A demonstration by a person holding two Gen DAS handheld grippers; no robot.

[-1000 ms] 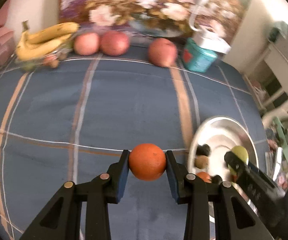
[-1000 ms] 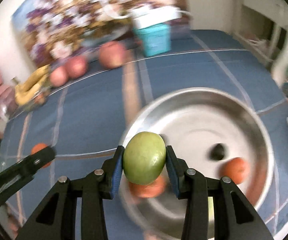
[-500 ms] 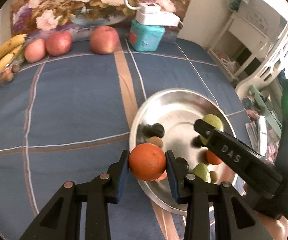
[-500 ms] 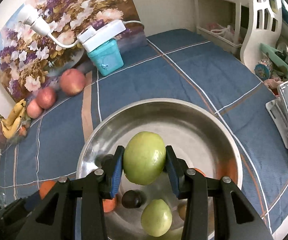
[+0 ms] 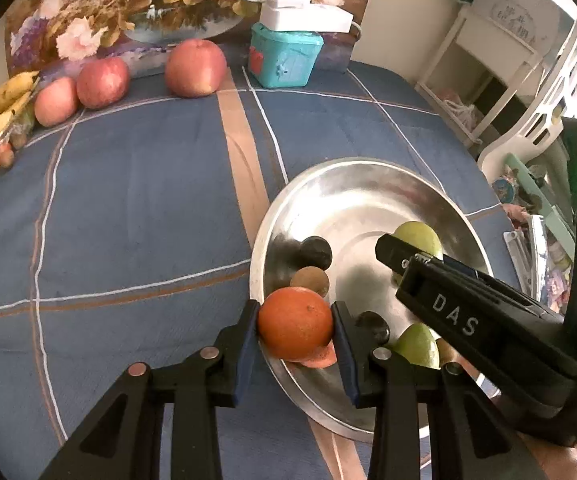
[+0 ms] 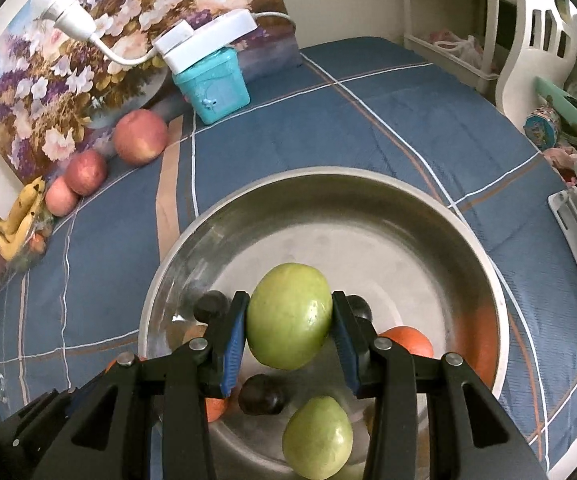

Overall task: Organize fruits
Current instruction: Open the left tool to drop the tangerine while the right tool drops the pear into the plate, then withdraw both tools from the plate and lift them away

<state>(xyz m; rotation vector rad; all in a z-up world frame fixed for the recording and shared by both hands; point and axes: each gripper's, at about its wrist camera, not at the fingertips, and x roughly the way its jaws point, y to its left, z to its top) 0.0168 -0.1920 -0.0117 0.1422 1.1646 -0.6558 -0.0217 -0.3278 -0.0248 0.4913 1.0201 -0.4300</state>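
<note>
step: you carried fruit over the steel bowl [image 6: 484, 264]
left gripper [image 5: 294, 330]: you clamped the orange [image 5: 294, 328]
right gripper [image 6: 288, 326]: you clamped the green fruit [image 6: 288, 316]
next: needed lowering, then releasing

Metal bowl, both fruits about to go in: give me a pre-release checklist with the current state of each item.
1. Left gripper shut on the orange: ok, pads press both sides.
2. Right gripper shut on the green fruit: ok, held firmly between the pads.
3. Green fruit over the metal bowl: ok, well inside the rim.
4. Orange over the bowl: ok, just inside the near rim.
5. Free spot below each fruit: not ok, a dark fruit and a second green fruit lie close under the right gripper, another orange fruit under the left.
6. Clearance between the two grippers: cannot tell.
</note>
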